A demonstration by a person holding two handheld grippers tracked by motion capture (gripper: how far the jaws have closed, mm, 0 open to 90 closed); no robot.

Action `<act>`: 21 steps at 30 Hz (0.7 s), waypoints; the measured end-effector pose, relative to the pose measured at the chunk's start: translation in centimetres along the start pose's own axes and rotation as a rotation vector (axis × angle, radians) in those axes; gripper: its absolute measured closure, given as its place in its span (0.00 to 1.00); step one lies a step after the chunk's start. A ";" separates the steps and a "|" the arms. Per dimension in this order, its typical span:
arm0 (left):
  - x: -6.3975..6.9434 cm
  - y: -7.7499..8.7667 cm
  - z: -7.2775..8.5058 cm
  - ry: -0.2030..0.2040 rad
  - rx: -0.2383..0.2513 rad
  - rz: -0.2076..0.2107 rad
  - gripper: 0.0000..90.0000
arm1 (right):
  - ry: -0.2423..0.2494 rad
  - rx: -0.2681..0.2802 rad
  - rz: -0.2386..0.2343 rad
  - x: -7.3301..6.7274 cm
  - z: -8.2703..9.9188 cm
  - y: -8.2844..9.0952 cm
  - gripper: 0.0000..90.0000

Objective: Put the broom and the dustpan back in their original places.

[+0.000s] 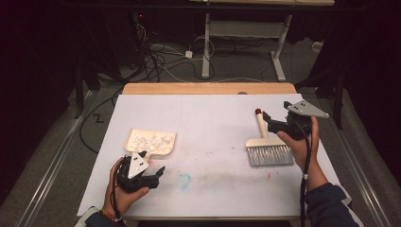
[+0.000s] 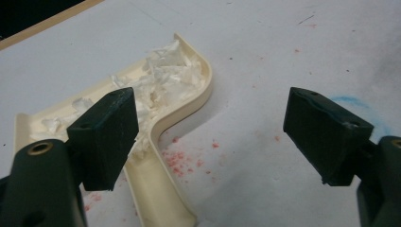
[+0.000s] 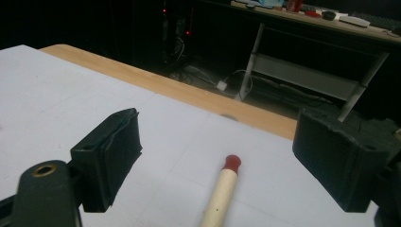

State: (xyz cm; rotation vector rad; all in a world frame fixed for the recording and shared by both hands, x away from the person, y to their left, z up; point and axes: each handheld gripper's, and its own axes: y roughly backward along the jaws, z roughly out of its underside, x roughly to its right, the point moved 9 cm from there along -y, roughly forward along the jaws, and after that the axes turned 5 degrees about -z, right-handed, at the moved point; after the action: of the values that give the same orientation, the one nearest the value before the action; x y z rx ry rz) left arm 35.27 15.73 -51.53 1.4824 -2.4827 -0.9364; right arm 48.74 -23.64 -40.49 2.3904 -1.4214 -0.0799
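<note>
Brush (image 1: 267,144) lies flat on the white sheet, right of centre in the high view: grey bristles toward the bottom of the frame, pale wooden handle running up to a red tip. In the right gripper view the handle (image 3: 222,191) rises from the bottom edge, red tip uppermost, lying on the sheet between the two jaws and touching neither.

Right gripper (image 1: 276,124) sits just right of the handle, held by the right hand (image 1: 299,144), jaws pointing left toward the handle. Jaws stand wide apart, nothing pressed between them.

Dustpan (image 1: 150,142) lies left of centre in the high view, cream-coloured, holding a heap of white scraps (image 1: 151,140). Its handle points toward the bottom of the frame. In the left gripper view the dustpan (image 2: 189,101) fills the upper left, its handle running down to the bottom edge just beside the left jaw; whether that jaw touches it I cannot tell.

Left gripper (image 1: 158,174) is at lower left in the high view, just below the dustpan, in the left hand (image 1: 124,191). Jaws spread wide, gripping nothing.

Sheet (image 1: 208,118) covers a wooden table (image 1: 208,88). Faint blue smear (image 1: 184,179) and pinkish specks (image 2: 177,158) mark the sheet near the left gripper.
</note>
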 end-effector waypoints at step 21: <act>1.0 -0.1 0.0 -0.052 -0.006 0.019 0.20 | 0.074 0.000 -0.035 -2.3 0.2 2.2 0.20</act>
State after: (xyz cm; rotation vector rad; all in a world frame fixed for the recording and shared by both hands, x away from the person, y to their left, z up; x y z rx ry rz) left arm 34.83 14.90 -51.82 1.4476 -2.5232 -0.9907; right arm 45.71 -22.66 -40.27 2.3930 -1.3463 -0.0007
